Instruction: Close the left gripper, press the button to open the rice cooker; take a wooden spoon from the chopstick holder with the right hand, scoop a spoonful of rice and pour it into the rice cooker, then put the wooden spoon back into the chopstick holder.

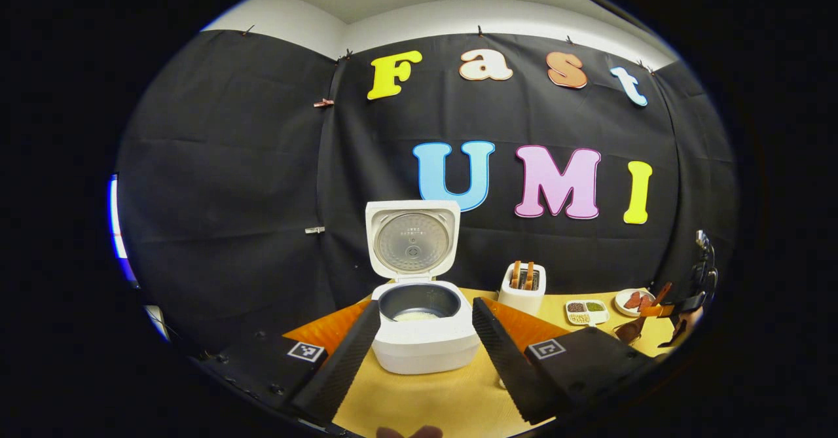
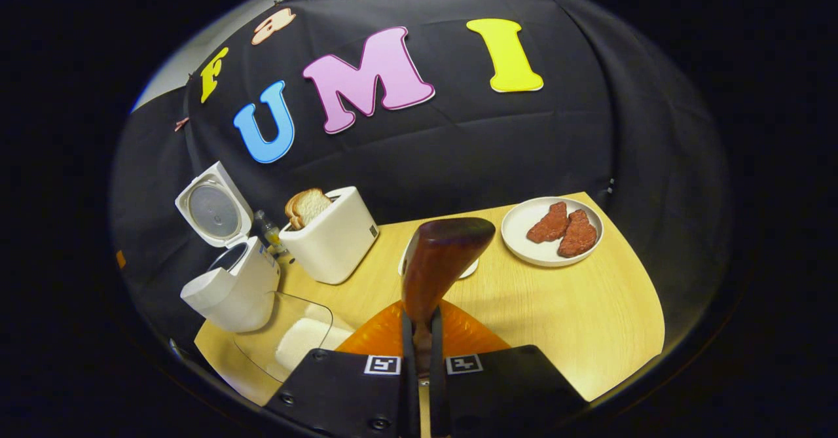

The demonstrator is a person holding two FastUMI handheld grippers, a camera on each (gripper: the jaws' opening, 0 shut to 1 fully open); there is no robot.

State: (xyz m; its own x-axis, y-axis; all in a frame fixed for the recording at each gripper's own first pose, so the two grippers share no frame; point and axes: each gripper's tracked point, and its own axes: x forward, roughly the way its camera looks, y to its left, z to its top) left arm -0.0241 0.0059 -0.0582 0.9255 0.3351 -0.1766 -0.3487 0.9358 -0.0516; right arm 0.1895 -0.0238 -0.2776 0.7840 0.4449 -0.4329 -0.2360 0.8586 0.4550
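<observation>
The white rice cooker [image 1: 424, 346] stands open with its lid [image 1: 411, 240] upright and some rice in the dark pot. My left gripper [image 1: 425, 307] is open, held a little short of the cooker, its fingers framing it on either side. My right gripper [image 2: 422, 341] is shut on the handle of the wooden spoon [image 2: 442, 261], whose dark brown bowl points up and away over the table. I cannot tell whether the spoon carries rice. In the left gripper view the right gripper [image 1: 681, 310] and the spoon [image 1: 630, 330] show at the far right. The cooker [image 2: 229, 287] stands to the spoon's left.
A white toaster [image 2: 330, 238] with bread slices stands beside the cooker. A clear container with rice [image 2: 294, 340] lies near the table's front left. A plate with two meat pieces [image 2: 551, 232] sits at the back right. A small divided dish [image 1: 586, 311] lies by the toaster.
</observation>
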